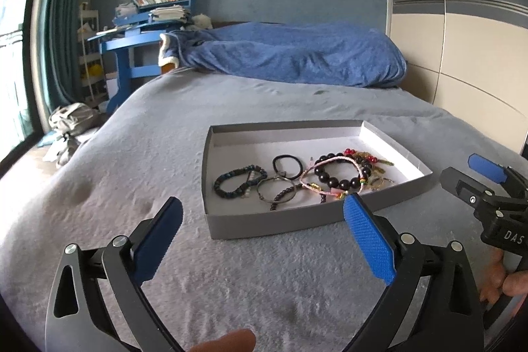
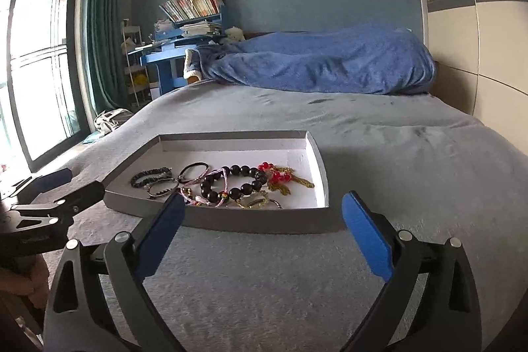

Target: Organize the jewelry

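— Where's the jewelry?

— All lying in the shallow grey tray [image 1: 264, 223] on the bed [image 1: 132, 154]: a big black bead bracelet [image 1: 343, 174], a dark hair tie [image 1: 287, 166], red beads [image 1: 359, 154] toward the right side.

— And the grippers?

— Left gripper [image 1: 264, 213] spread wide, holding nothing, short of the tray. Right gripper [image 2: 264, 210] likewise wide open and empty.

We see a grey tray [image 1: 280, 225] with a white inside on a grey bed [image 1: 148, 154]. In it lie a glossy black bead bracelet [image 2: 236, 183], red beads [image 2: 275, 175], a pink cord [image 1: 330, 162] and a dark teal bracelet [image 1: 237, 182]. Our tongs' pads [image 1: 369, 241] are blue with a fine dotted texture. A blue blanket [image 2: 330, 65] lies behind.
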A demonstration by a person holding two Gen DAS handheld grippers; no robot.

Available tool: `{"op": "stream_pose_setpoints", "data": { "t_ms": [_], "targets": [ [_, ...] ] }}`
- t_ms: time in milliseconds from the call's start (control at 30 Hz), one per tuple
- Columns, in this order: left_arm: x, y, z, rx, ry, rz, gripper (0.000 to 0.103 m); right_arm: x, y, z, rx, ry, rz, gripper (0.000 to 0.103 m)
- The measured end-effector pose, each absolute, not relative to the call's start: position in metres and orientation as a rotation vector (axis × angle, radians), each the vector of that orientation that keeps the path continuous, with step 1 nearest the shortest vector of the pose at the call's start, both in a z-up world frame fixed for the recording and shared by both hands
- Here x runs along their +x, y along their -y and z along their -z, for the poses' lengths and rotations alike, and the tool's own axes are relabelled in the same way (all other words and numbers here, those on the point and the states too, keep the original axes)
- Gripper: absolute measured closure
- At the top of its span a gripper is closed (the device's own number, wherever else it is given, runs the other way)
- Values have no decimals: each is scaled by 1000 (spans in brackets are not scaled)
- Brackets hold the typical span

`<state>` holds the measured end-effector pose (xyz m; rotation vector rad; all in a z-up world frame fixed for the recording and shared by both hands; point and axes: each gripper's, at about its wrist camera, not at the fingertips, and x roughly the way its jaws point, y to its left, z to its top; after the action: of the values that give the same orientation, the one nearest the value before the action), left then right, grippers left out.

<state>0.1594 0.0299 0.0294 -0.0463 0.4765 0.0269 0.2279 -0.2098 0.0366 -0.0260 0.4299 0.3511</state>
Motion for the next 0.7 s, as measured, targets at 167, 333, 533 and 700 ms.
{"op": "stream_pose_setpoints", "data": {
  "t_ms": [167, 333, 533, 700],
  "targets": [
    [160, -29, -27, -47, -478, -22, 5, 227, 204, -36, -54, -427, -366, 7],
    [161, -28, -27, -48, -480, -14, 5, 227, 201, -35, -65, -430, -376, 7],
    [161, -28, -27, -45, -478, -15, 5, 226, 201, -34, -64, -434, -379, 6],
    [162, -28, -27, -45, -477, -16, 5, 226, 201, -34, -63, -434, -379, 6]
  ]
}}
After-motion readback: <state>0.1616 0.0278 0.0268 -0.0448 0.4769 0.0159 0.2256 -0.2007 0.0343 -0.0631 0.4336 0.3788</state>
